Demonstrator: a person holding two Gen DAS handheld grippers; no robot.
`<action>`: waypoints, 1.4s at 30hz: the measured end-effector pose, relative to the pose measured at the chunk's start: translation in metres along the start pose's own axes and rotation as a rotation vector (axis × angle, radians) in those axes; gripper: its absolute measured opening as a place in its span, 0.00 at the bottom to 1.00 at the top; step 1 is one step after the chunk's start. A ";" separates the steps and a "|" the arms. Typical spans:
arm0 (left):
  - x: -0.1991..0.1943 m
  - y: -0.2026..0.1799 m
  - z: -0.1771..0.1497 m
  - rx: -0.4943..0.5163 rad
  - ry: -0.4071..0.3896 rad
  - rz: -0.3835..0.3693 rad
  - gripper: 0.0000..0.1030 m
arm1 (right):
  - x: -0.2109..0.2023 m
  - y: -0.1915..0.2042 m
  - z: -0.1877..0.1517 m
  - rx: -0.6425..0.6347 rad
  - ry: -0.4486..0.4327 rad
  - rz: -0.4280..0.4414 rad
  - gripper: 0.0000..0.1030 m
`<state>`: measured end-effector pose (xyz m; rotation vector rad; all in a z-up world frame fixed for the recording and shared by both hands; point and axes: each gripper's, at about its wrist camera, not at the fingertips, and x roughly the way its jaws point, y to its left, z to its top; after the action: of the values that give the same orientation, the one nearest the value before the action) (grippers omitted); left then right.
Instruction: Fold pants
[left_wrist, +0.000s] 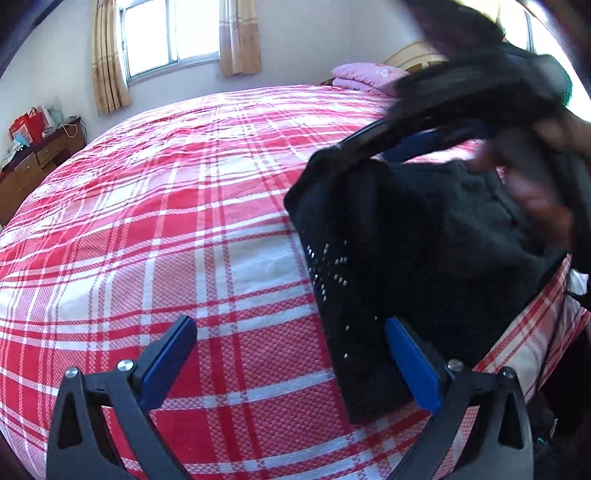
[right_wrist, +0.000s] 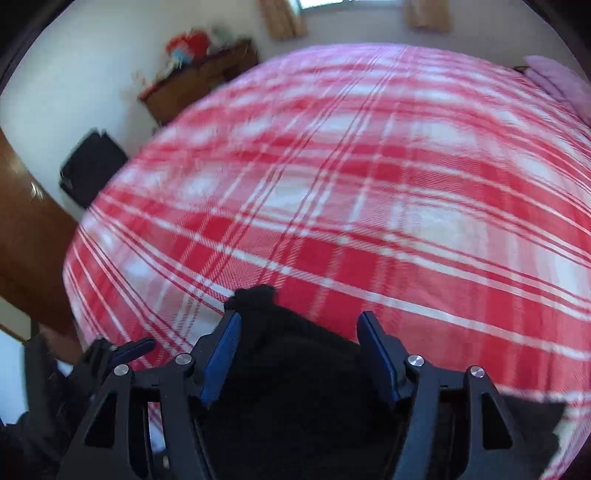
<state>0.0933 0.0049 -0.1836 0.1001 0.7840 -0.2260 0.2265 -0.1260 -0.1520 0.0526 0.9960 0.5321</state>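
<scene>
Black pants (left_wrist: 424, 236): bunched near the bed's (left_wrist: 166, 229) right front edge, on the red-and-white plaid sheet.
Right claw (right_wrist: 299, 354): jaws apart over the dark cloth, which lies between them; pads not pressing it.
Left claw (left_wrist: 291, 365): jaws wide apart, its right pad beside the pants' stud-dotted strip.
Pink pillow (left_wrist: 365, 75): far corner.

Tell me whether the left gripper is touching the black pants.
Cannot tell. In the left wrist view the left gripper stands open, its right finger overlapping the black pants.
</scene>
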 end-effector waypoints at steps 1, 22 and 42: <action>-0.002 0.001 0.002 0.000 -0.013 0.019 1.00 | -0.024 -0.013 -0.007 0.026 -0.045 -0.017 0.65; 0.039 0.009 0.074 0.023 -0.036 0.156 1.00 | -0.099 -0.094 -0.125 0.221 -0.036 -0.146 0.18; -0.008 -0.043 0.071 0.141 -0.150 0.101 1.00 | -0.143 -0.071 -0.133 0.210 -0.277 -0.313 0.48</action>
<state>0.1265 -0.0474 -0.1287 0.2528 0.6117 -0.1906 0.0861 -0.2783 -0.1336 0.1508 0.7661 0.1265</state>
